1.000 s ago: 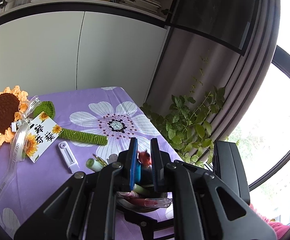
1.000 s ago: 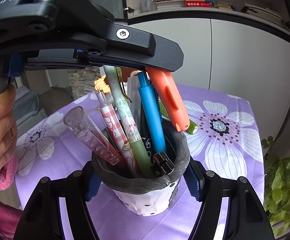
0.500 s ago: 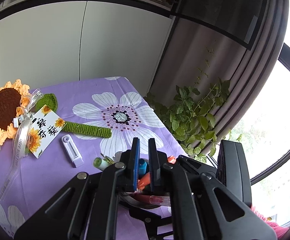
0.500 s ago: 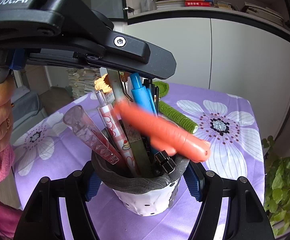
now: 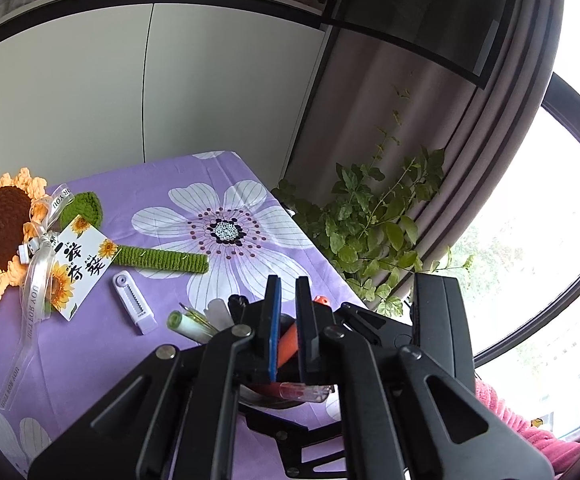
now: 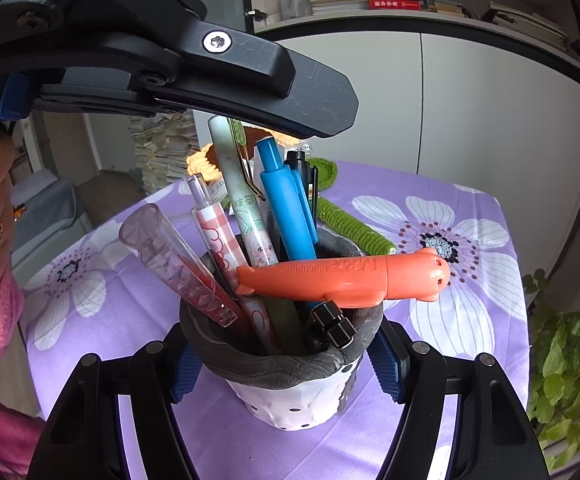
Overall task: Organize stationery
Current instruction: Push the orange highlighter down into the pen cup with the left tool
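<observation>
The right gripper (image 6: pixel 282 364) has its fingers (image 6: pixel 386 368) spread around the white dotted pen cup with the dark grey rim (image 6: pixel 290 364), blue pads pressed to its two sides. The left gripper (image 5: pixel 288 320) hangs above the cup, fingers (image 5: pixel 274 320) with only a narrow gap between them and gripping nothing; the orange marker (image 6: pixel 342 278) seen through that gap sits lower, in the cup.

Half a second ago the marker was a tilted blur falling from those fingers; it now lies almost level across the rim, its rounded cap jutting right, propped on the blue pen (image 6: pixel 286 204), the pink checked pen (image 6: pixel 218 236) and the clear faceted pen (image 6: pixel 174 264) standing inside.

The desk wears a purple flower-print cloth (image 5: pixel 138 344). On it, left of the cup, lie a white correction tape (image 5: pixel 134 304) and, farther left, a crocheted sunflower (image 5: pixel 2 232) with a tagged green stem. White cabinet doors (image 5: pixel 226 80) stand at the far side, a leafy plant (image 5: pixel 370 232) by the curtain to the right.
</observation>
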`<act>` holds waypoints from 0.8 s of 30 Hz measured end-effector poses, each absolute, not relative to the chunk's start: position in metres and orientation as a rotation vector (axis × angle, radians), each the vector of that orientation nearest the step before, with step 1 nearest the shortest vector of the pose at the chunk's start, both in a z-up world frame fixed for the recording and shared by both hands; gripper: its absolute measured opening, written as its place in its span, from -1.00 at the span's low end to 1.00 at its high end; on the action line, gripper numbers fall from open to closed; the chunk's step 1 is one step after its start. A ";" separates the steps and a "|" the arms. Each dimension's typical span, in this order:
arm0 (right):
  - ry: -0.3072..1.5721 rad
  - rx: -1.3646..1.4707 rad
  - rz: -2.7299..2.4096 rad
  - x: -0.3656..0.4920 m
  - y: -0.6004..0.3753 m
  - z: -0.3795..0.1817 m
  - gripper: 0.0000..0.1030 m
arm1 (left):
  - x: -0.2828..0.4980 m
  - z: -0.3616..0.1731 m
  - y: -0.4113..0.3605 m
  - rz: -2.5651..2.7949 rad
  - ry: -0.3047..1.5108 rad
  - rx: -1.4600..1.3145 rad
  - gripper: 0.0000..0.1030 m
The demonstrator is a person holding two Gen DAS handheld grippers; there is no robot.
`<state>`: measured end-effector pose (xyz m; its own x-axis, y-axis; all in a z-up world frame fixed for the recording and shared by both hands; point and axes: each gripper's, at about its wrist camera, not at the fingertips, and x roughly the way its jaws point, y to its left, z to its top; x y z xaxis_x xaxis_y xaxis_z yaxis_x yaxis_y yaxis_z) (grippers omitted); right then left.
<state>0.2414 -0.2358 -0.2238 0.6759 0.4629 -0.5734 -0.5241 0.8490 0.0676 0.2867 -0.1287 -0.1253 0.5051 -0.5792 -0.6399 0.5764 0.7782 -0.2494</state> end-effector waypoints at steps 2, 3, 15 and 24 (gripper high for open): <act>0.618 -0.097 0.561 0.240 -0.237 -0.224 0.62 | 0.287 -0.126 -0.127 -0.688 0.773 -0.004 -0.91; 0.618 -0.094 0.558 0.239 -0.238 -0.224 0.65 | 0.287 -0.125 -0.126 -0.684 0.773 -0.006 -0.91; 0.649 -0.095 0.490 0.219 -0.273 -0.225 0.66 | 0.285 -0.127 -0.149 -0.674 0.779 0.056 -0.32; 0.623 -0.053 0.524 0.215 -0.277 -0.224 0.66 | 0.296 -0.137 -0.183 -0.614 0.826 0.156 -0.36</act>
